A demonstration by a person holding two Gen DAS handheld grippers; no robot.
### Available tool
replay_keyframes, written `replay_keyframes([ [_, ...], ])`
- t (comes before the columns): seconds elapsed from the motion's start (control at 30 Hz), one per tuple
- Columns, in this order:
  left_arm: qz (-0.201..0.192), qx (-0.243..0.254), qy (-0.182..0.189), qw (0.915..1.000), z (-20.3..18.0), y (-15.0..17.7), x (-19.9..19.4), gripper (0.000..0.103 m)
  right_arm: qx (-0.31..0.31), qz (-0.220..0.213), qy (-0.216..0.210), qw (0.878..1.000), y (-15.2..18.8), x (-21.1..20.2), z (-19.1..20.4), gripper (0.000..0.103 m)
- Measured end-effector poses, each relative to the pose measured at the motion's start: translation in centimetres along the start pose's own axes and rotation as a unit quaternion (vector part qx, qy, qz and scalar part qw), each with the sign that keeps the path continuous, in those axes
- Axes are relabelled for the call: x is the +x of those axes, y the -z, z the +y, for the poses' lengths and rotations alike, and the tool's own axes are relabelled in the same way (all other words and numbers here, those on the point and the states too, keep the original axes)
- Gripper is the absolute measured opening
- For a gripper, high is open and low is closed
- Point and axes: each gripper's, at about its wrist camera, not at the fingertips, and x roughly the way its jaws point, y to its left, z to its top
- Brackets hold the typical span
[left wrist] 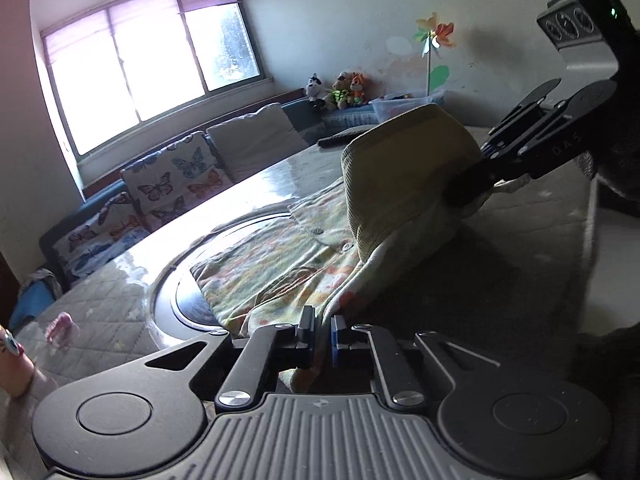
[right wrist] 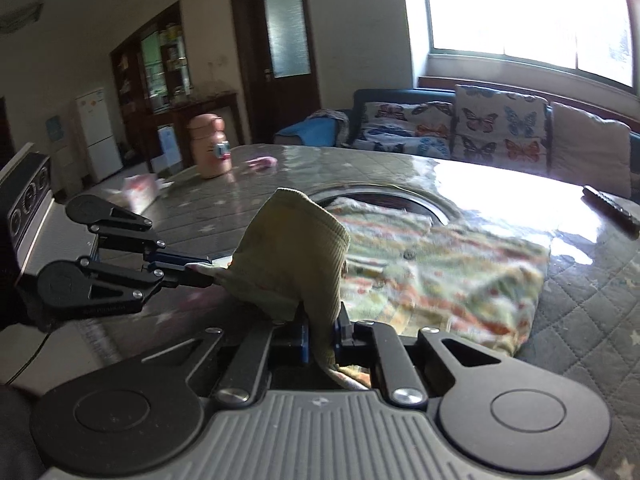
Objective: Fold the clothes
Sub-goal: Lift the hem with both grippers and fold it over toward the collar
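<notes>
Two grippers, one garment, all on a big table [right wrist: 592, 320] with a quilted grey cover under a glossy sheet; dark round inset [left wrist: 188, 304] in the middle. Sofa [right wrist: 400, 100] with butterfly cushions [right wrist: 500, 128] runs along the window wall behind it.

Garment [left wrist: 280, 264]: small floral-print top with buttons, lying mostly flat across the table and partly over the round inset. Near edge is lifted off the surface. Its yellow-green ribbed cuff/hem part [right wrist: 296, 248] stands up in a peak between the two grippers.

Left gripper [left wrist: 321, 330]: jaws nearly closed, pinching a fold of the floral fabric at the near edge. The right wrist view [right wrist: 208, 270] shows the same thing: fingers drawn together with cloth caught at the tips.

Right gripper [right wrist: 322, 334]: jaws close together with the ribbed fabric clamped between them, cloth hanging down past the pads. In the left wrist view [left wrist: 468, 184] it comes in from the right, tips buried in the raised fabric.

Smaller stuff, well apart from the garment: peach-coloured bottle [right wrist: 210, 146] upright on the far side of the table, tissue pack [right wrist: 140, 188] near it, small pink item [right wrist: 262, 163] beside the bottle, dark remote [right wrist: 608, 208] at the table's window-side edge.
</notes>
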Motion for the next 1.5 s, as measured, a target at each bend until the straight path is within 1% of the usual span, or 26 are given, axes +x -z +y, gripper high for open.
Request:
replay_keyframes([
  [0.07, -0.008, -0.007, 0.006, 0.9999, -0.1, -0.2, -1.3, 0.008, -0.009, -0.002, -0.002, 1.0, -0.2, -1.0, 0.5, 0.009],
  [0.17, -0.017, -0.015, 0.001, 0.9997, 0.2, -0.8, -1.9, 0.008, -0.025, -0.006, -0.005, 1.0, -1.2, -2.0, 1.1, 0.009],
  [0.33, -0.031, -0.04, -0.011, 0.9987, 3.0, -3.2, 0.5, 0.008, -0.043, -0.021, 0.006, 0.999, -3.7, -0.7, 0.2, 0.008],
  [0.5, -0.041, -0.063, -0.024, 0.9969, 6.0, -5.5, 3.4, 0.008, -0.035, -0.021, 0.017, 0.999, -7.2, 2.0, -3.1, 0.008],
  [0.63, -0.02, -0.079, -0.033, 0.9961, 8.3, -6.8, 7.9, 0.008, -0.046, -0.004, 0.034, 0.998, -9.6, 5.8, -5.8, 0.008],
  [0.7, -0.004, -0.088, -0.037, 0.9954, 9.1, -7.0, 10.2, 0.008, -0.047, 0.002, 0.041, 0.998, -10.2, 7.3, -6.6, 0.008],
  [0.8, 0.025, -0.095, -0.049, 0.994, 10.3, -6.8, 13.6, 0.008, -0.034, 0.02, 0.051, 0.998, -11.0, 11.0, -8.4, 0.008],
  [0.87, 0.043, -0.105, -0.054, 0.992, 10.8, -6.3, 15.5, 0.008, -0.025, 0.032, 0.069, 0.997, -10.8, 13.6, -9.2, 0.009],
  [0.93, 0.06, -0.121, -0.059, 0.9891, 11.1, -5.6, 17.1, 0.008, -0.017, 0.039, 0.079, 0.996, -10.2, 15.5, -9.8, 0.01],
  [1.0, 0.071, -0.132, -0.063, 0.9867, 11.3, -5.0, 18.1, 0.008, -0.009, 0.043, 0.087, 0.995, -9.7, 16.6, -10.2, 0.017],
  [1.03, 0.075, -0.137, -0.064, 0.9856, 11.3, -4.7, 18.4, 0.008, 0.003, 0.04, 0.097, 0.995, -9.1, 17.0, -10.5, 0.018],
  [1.1, 0.078, -0.138, -0.066, 0.9851, 11.0, -4.3, 18.8, 0.008, 0.019, 0.025, 0.109, 0.994, -8.4, 16.7, -10.8, 0.018],
  [1.2, 0.08, -0.133, -0.071, 0.9854, 10.8, -4.3, 19.0, 0.008, 0.022, 0.012, 0.108, 0.994, -7.3, 15.4, -10.7, 0.021],
  [1.23, 0.08, -0.131, -0.072, 0.9856, 10.7, -4.3, 19.0, 0.008, 0.016, 0.013, 0.104, 0.994, -7.0, 15.0, -10.6, 0.023],
  [1.3, 0.079, -0.127, -0.075, 0.9859, 10.7, -4.4, 19.1, 0.009, 0.013, 0.017, 0.097, 0.995, -6.0, 14.5, -10.3, 0.033],
  [1.4, 0.082, -0.126, -0.078, 0.9855, 10.9, -4.6, 19.4, 0.011, 0.026, 0.034, 0.096, 0.994, -4.6, 14.5, -10.5, 0.034],
  [1.5, 0.086, -0.125, -0.082, 0.985, 11.0, -4.5, 19.5, 0.013, 0.058, 0.042, 0.11, 0.991, -3.5, 14.7, -12.0, 0.034],
])
